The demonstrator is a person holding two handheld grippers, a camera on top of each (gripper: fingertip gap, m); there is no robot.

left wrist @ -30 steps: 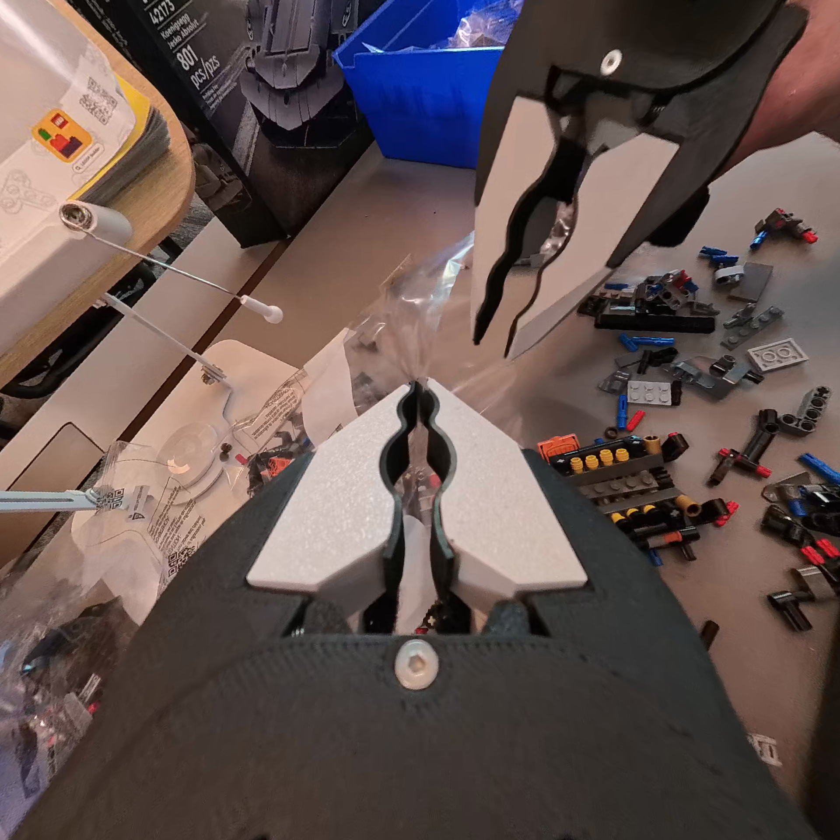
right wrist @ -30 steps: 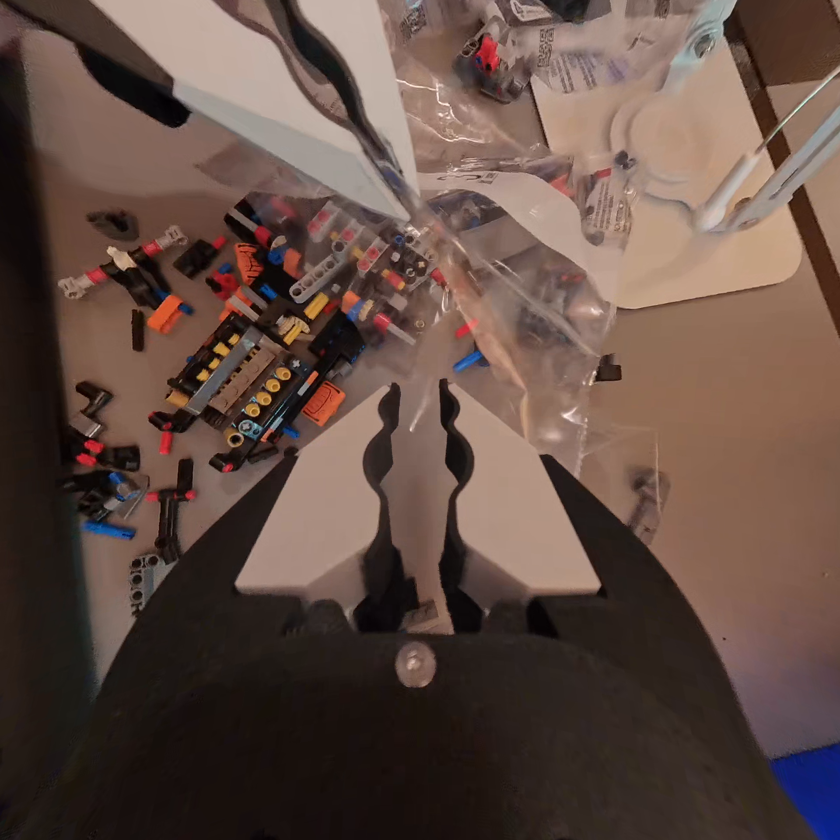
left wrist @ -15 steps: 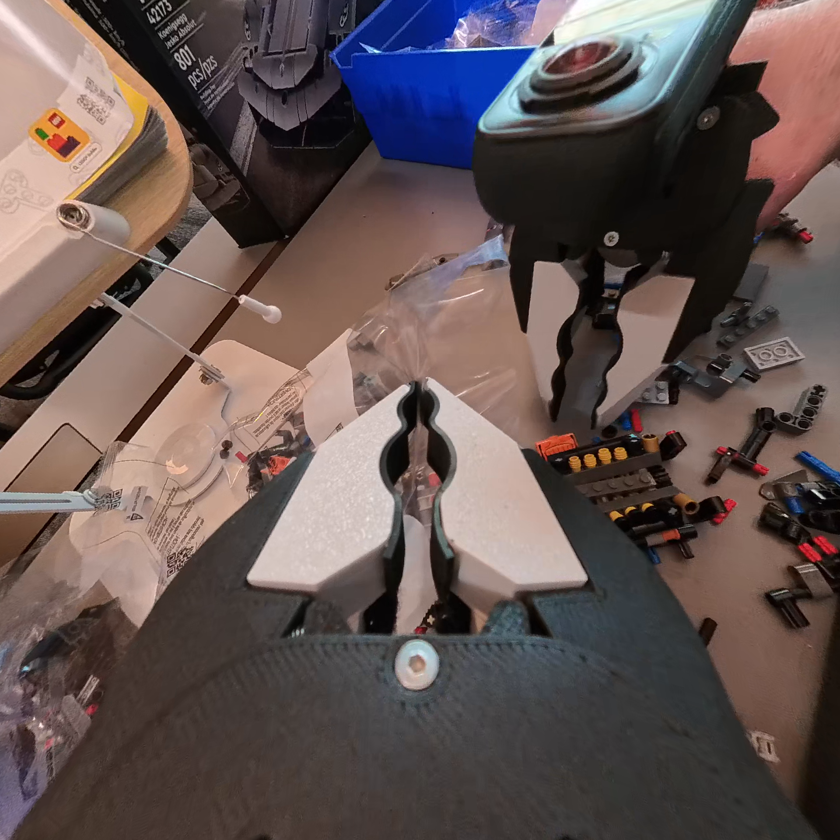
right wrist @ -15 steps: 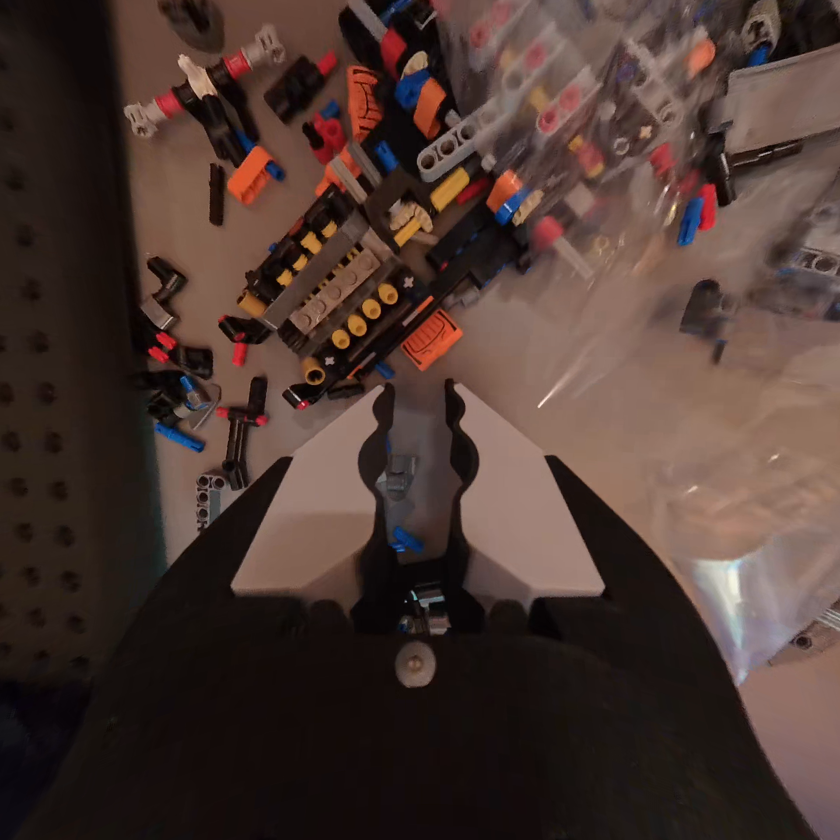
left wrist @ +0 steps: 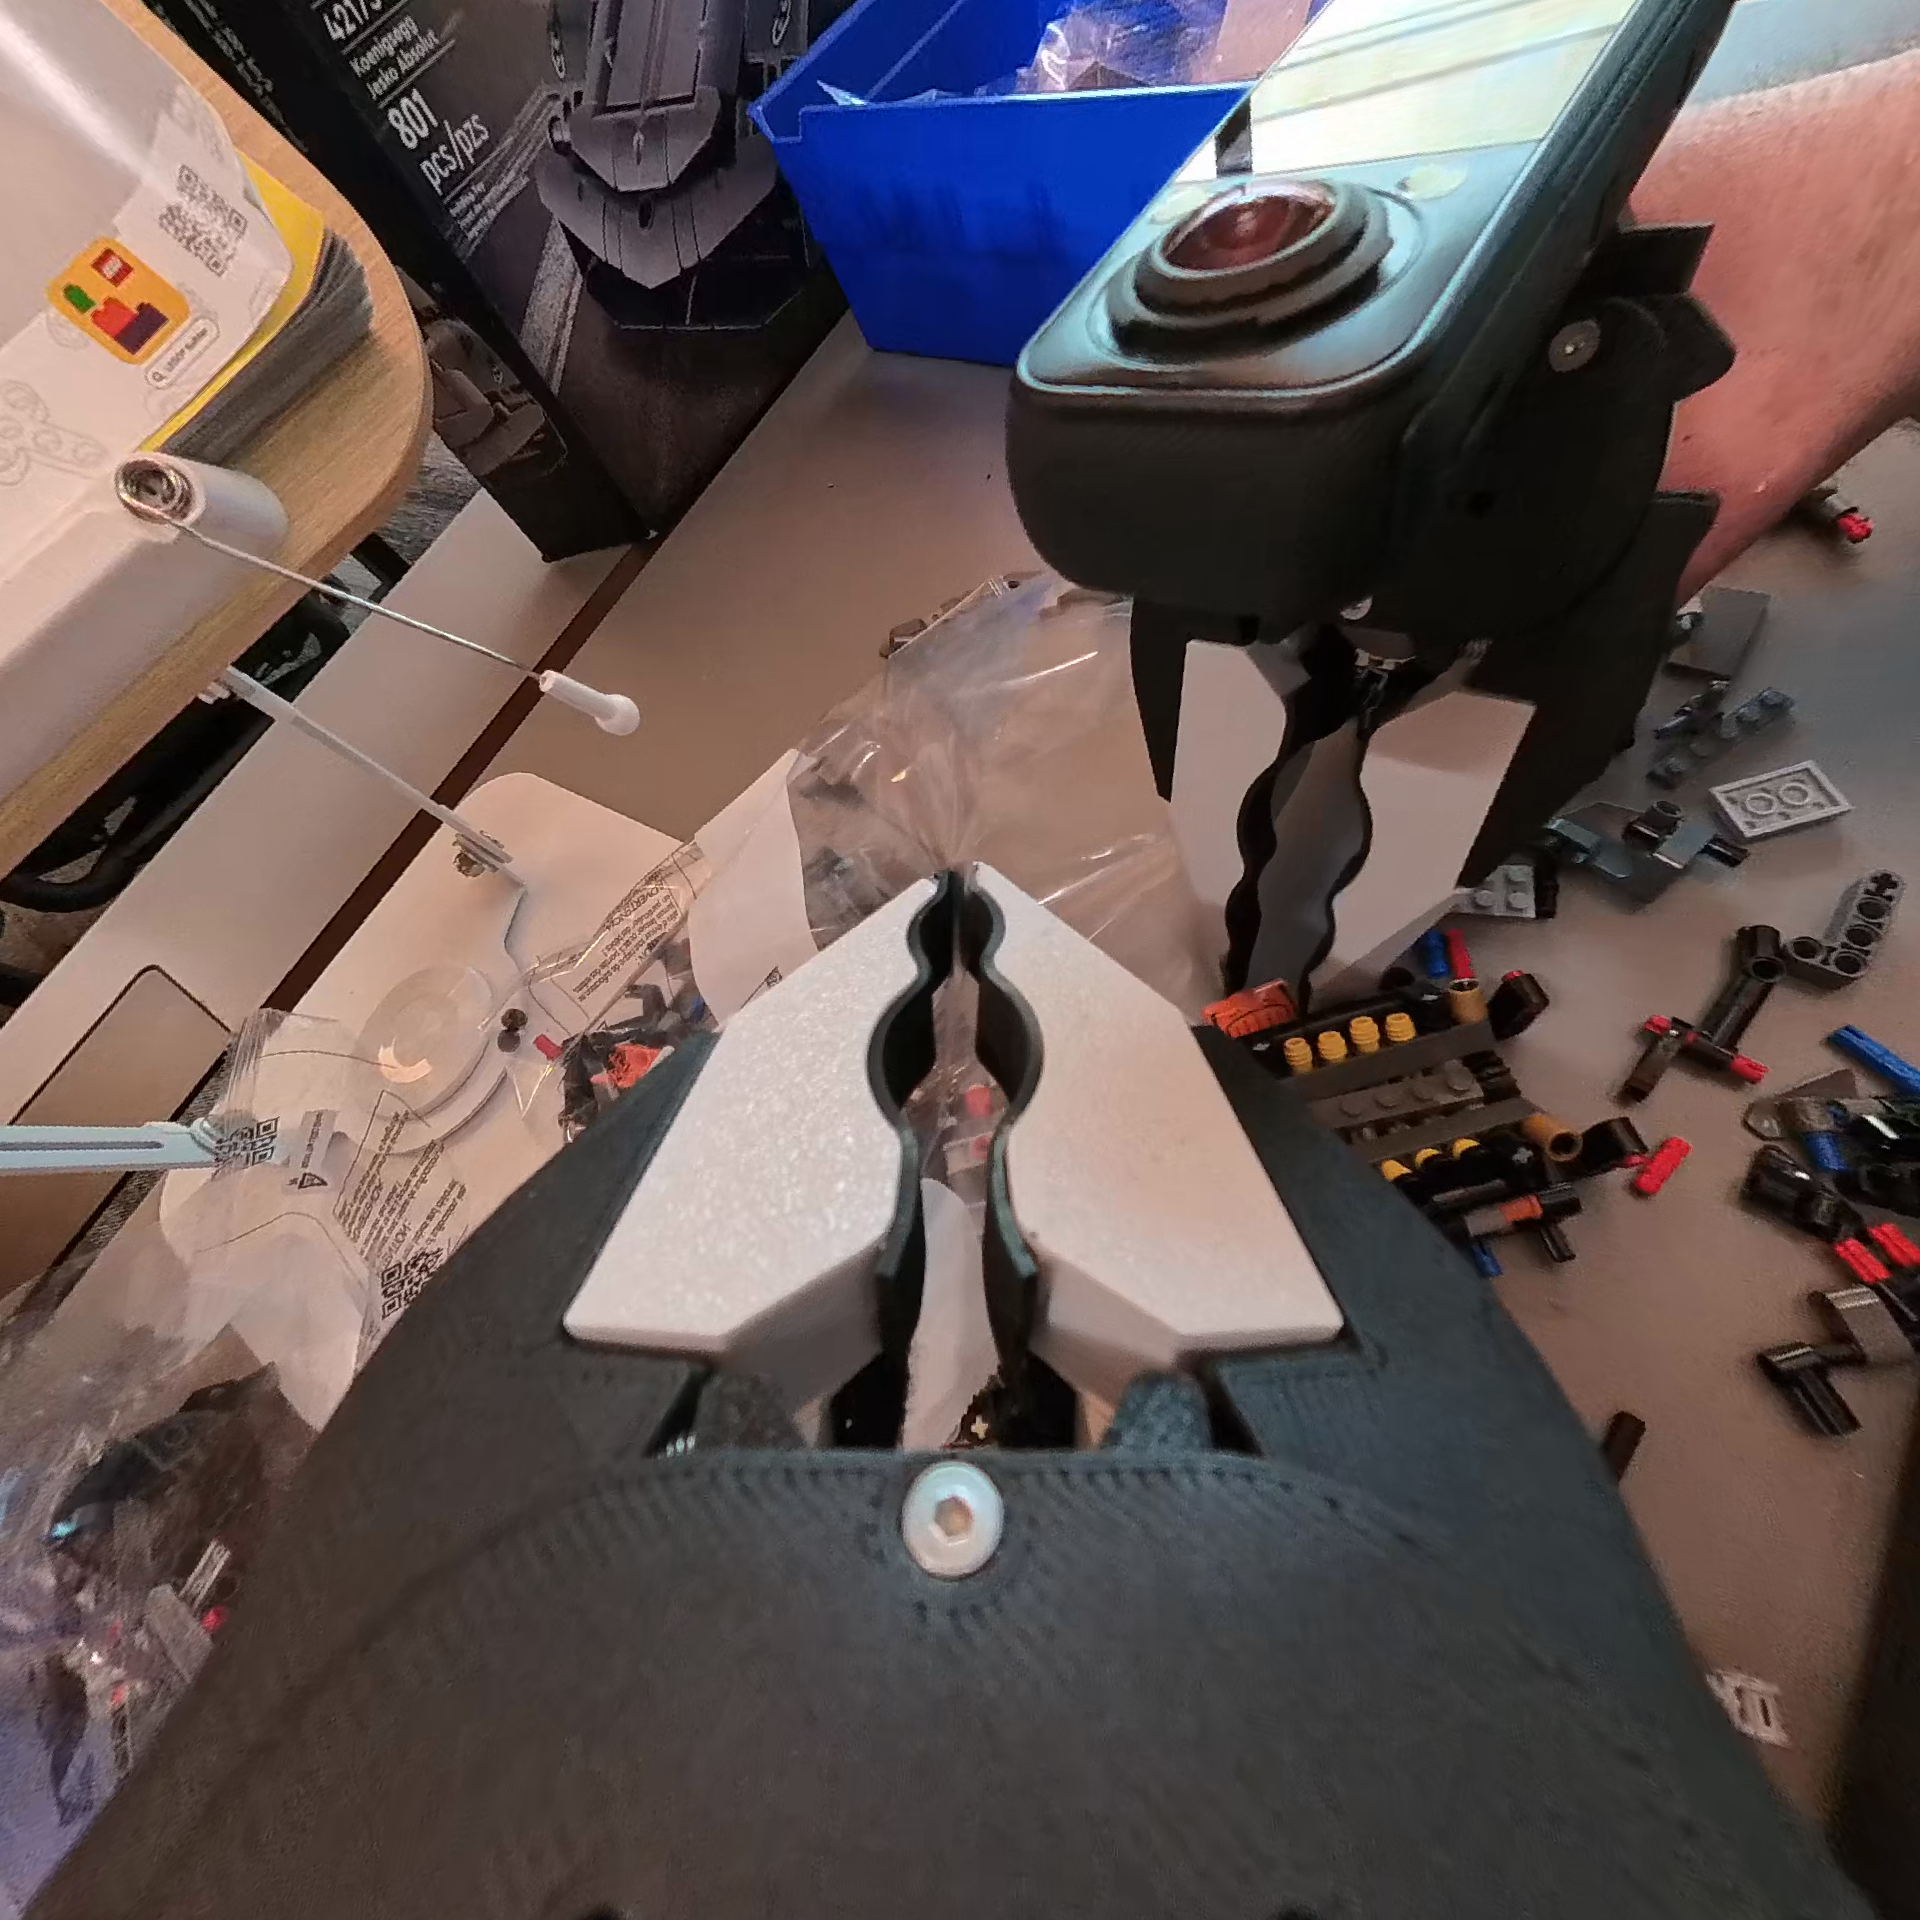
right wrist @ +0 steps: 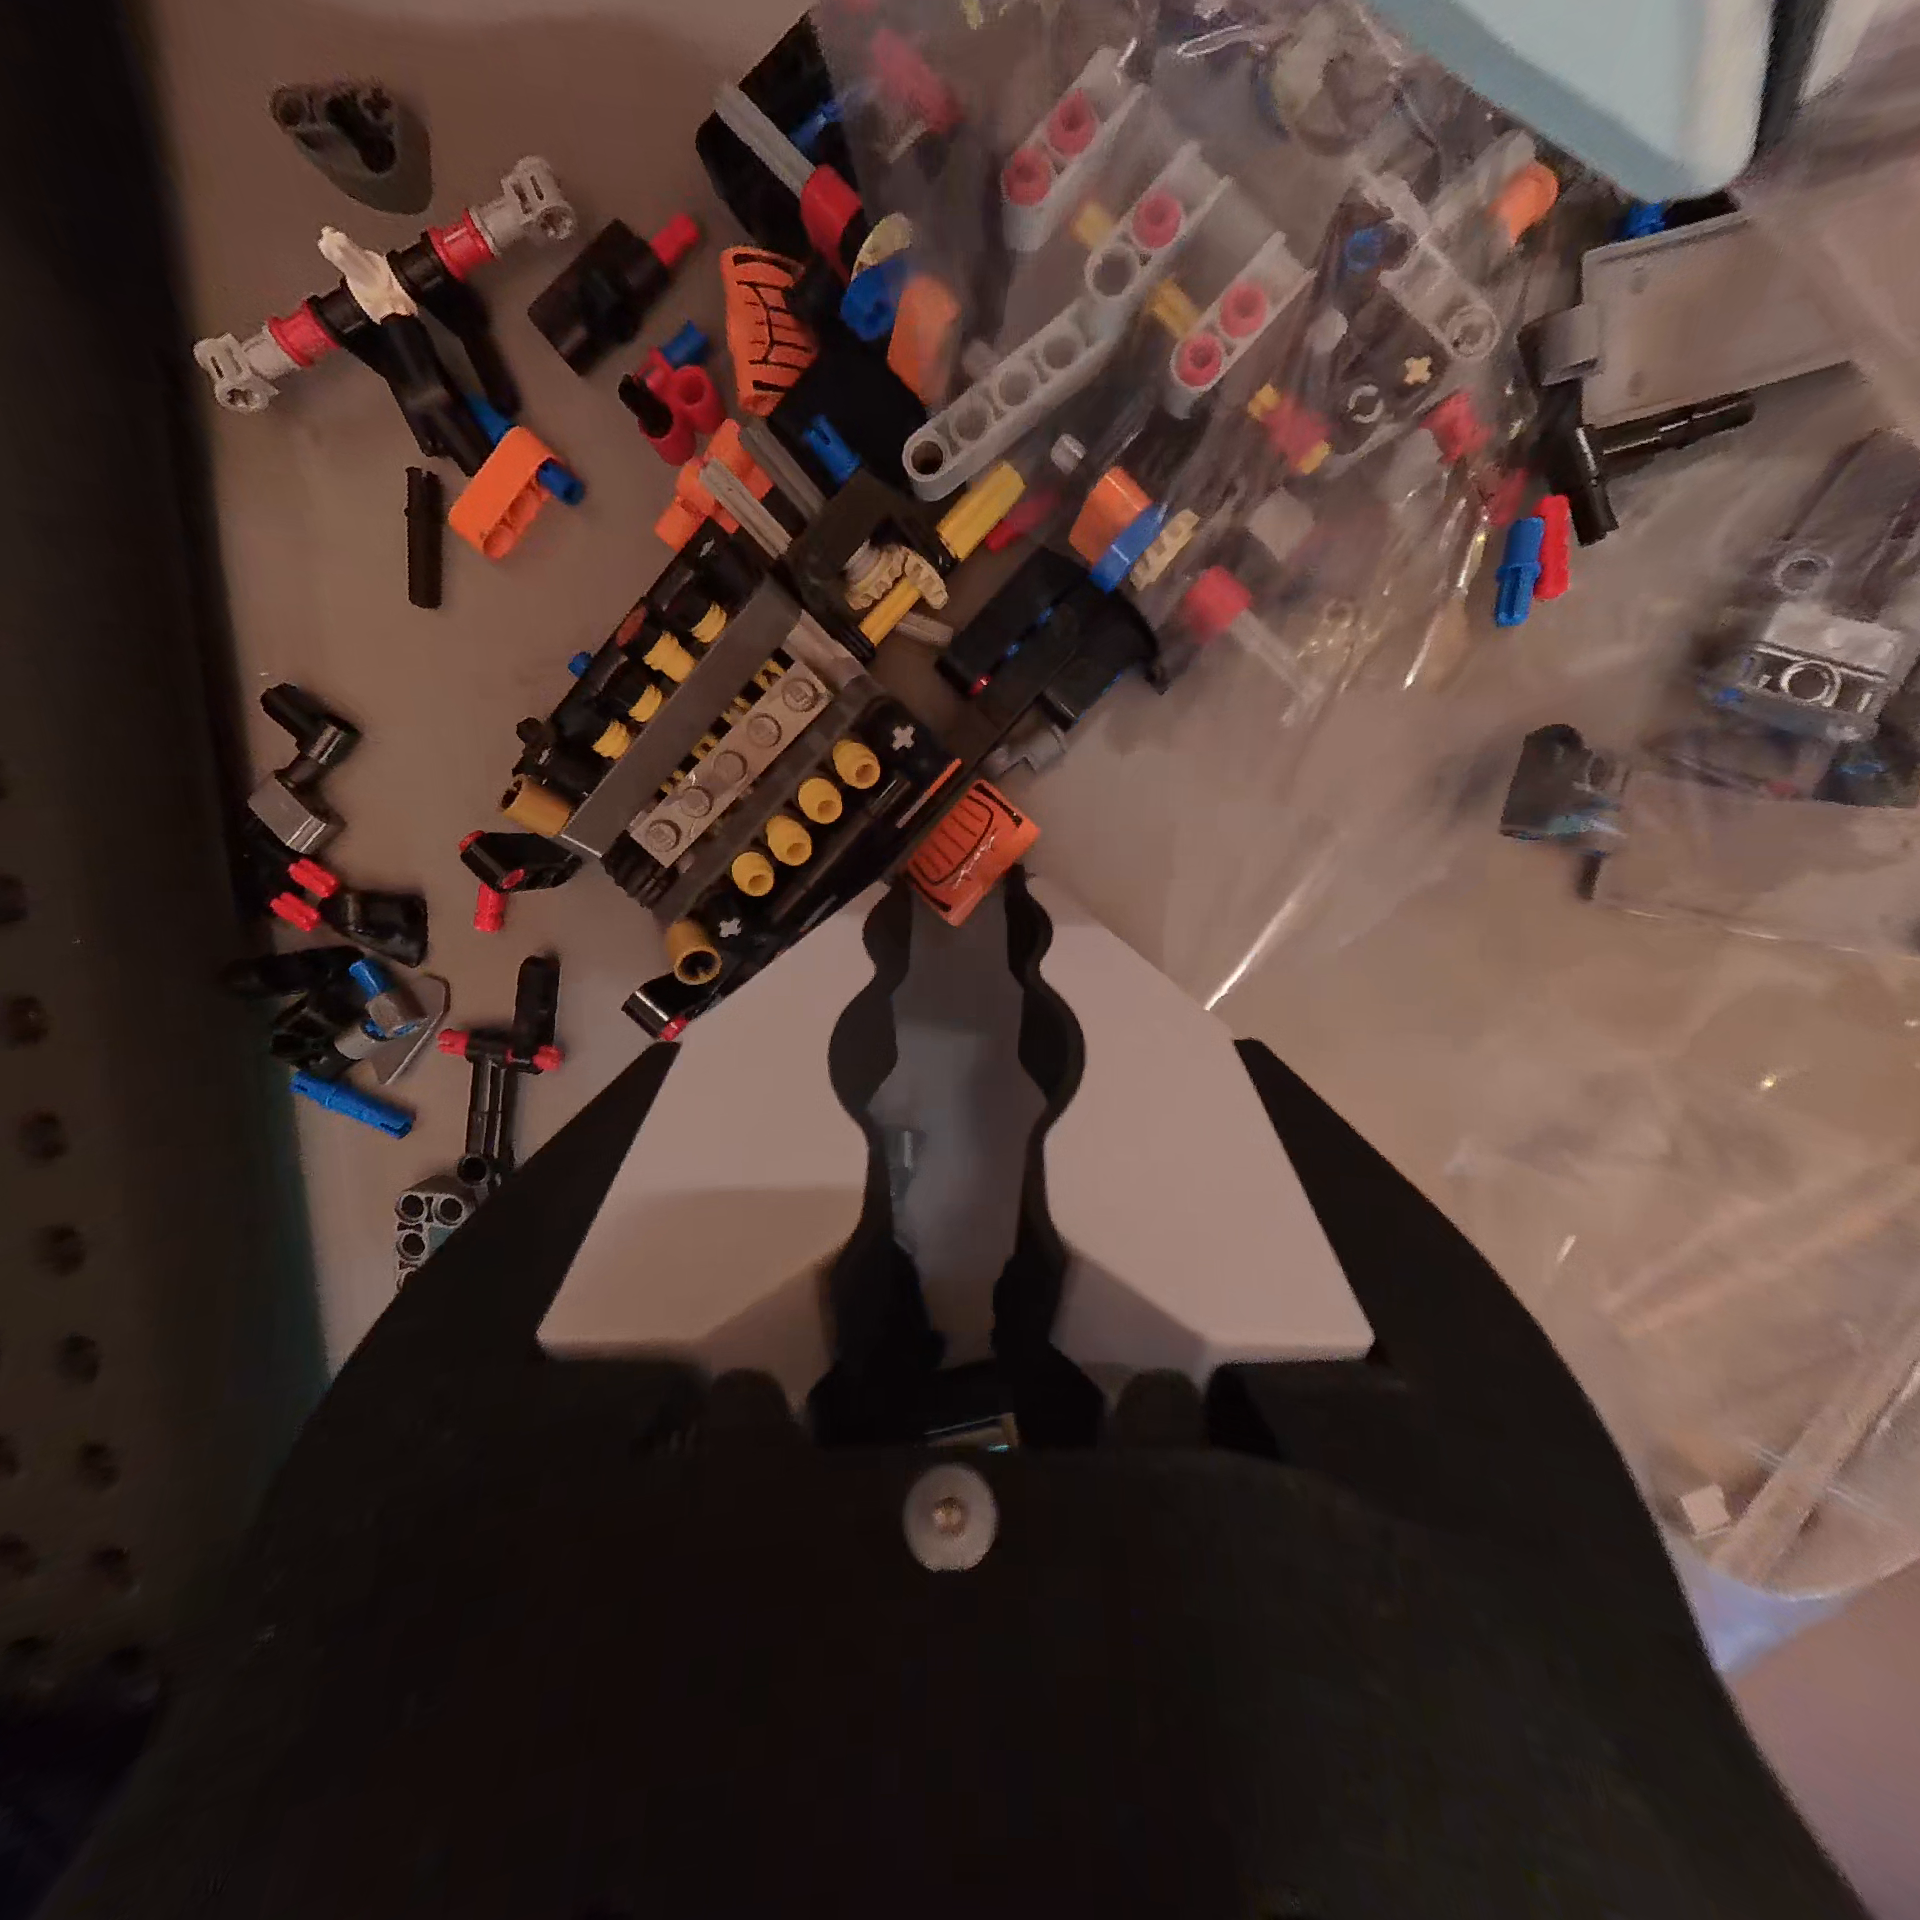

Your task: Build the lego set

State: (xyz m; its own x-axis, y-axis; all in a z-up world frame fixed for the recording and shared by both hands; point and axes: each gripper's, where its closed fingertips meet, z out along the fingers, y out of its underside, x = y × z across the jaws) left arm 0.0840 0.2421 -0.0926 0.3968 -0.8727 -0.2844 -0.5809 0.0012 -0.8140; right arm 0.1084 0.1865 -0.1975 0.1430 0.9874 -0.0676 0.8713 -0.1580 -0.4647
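Observation:
My left gripper (left wrist: pixel 958 883) is shut on a pinch of a clear plastic bag (left wrist: pixel 987 748) that holds lego parts, lifting it above the grey table. A partly built black and grey assembly (right wrist: pixel 727 769) with yellow pins lies on the table; it also shows in the left wrist view (left wrist: pixel 1392 1091). An orange ribbed piece (right wrist: pixel 971 847) sits at its near end. My right gripper (right wrist: pixel 951 904) is open and points down, its fingertips (right wrist: pixel 883 914) at either side of that orange piece; it also shows in the left wrist view (left wrist: pixel 1278 966).
Loose small pieces (left wrist: pixel 1766 987) lie scattered right of the assembly, more on its far side (right wrist: pixel 416 312). The bag's parts (right wrist: pixel 1247 312) hang beside the assembly. A blue bin (left wrist: pixel 987 187), the black set box (left wrist: pixel 582 208), booklets (left wrist: pixel 156 260) and a white stand base (left wrist: pixel 499 935) are at the back and left. There is about 12 centimeters between the tips of the two grippers.
My right gripper has swung over and come down from above the bag to the near end of the assembly. My left gripper has stayed shut on the bag.

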